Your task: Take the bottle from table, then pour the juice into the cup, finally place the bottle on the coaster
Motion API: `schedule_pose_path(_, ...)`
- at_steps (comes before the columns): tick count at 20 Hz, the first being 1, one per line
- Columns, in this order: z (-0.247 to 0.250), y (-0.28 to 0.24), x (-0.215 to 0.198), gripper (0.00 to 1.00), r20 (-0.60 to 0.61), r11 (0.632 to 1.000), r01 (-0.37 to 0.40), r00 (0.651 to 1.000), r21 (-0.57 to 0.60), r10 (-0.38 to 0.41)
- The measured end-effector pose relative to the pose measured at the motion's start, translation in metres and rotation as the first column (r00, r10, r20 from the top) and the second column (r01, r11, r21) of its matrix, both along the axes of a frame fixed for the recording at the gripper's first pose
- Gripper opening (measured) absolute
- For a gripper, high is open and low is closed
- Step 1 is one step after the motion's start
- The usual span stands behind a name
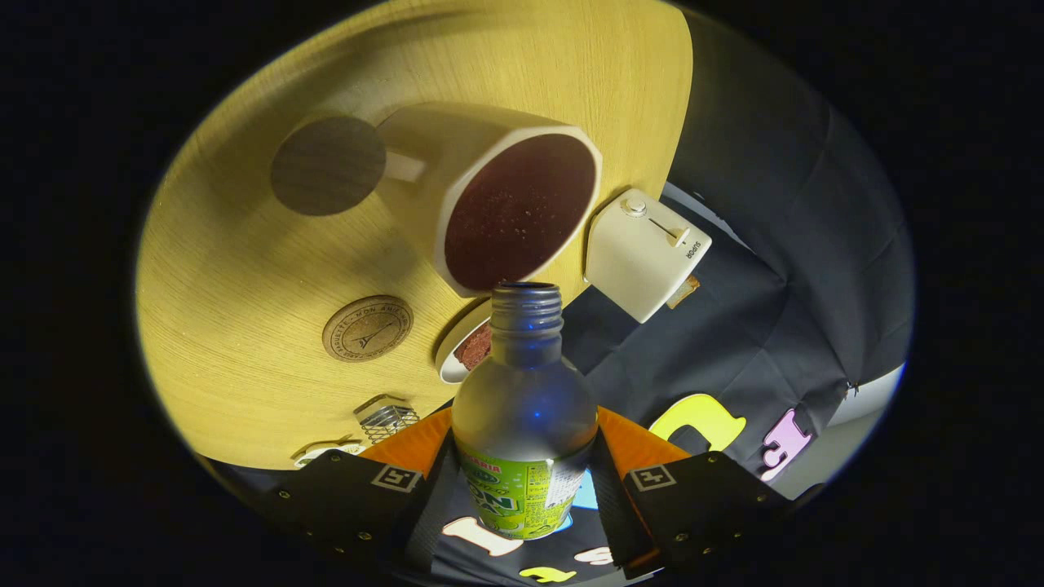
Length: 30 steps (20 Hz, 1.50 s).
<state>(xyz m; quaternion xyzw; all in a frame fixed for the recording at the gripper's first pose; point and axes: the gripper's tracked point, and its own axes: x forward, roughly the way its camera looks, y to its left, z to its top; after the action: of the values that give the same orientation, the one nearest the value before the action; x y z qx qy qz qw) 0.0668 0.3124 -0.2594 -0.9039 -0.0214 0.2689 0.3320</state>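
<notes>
At the bottom centre of the frame, the gripper (522, 489) pinches a bottle (524, 424) between its two fingers (351, 497), one pressing on each side of the labelled lower body. The bottle is uncapped, its threaded mouth pointing away from the fingers toward the middle of the frame, its upper body frosted and seemingly empty, though the glare on it makes that hard to judge.

Just beyond the bottle's mouth is a pale cup (489, 204) with a handle, holding a dark reddish, bubbly liquid that reaches near the rim. Tucked behind the bottle's neck, to its left, a small white dish (465, 346) holds something reddish-brown and grainy.

These stand on a light wood-grain surface (245, 269) that sweeps across the left and upper part of the frame, the whole scene appearing steeply tilted. On it, left of the bottle, lies a round cork coaster (368, 328) with a stamped emblem; above it, upper left, a darker round wooden coaster (328, 165) sits beside the cup's handle. A small wire rack (387, 420) stands near the surface's edge, close to the left finger.

Right of the cup, a cream toaster (644, 253) sits at the surface's rim. Behind it, dark cloth (775, 244) covers the booth's wall on the right of the frame.
</notes>
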Motion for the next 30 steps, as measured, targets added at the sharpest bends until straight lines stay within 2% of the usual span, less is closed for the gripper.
schedule_pose_path(7, -0.001, -0.002, -0.001, 0.78, -0.007, 1.000, 0.013, 1.000, 0.021, -0.013)
schedule_pose_path(21, -0.010, -0.018, -0.009, 0.77, -0.066, 0.983, 0.126, 0.991, 0.131, -0.118)
schedule_pose_path(30, -0.028, -0.030, -0.020, 0.78, -0.171, 0.928, 0.248, 0.964, 0.279, -0.206)
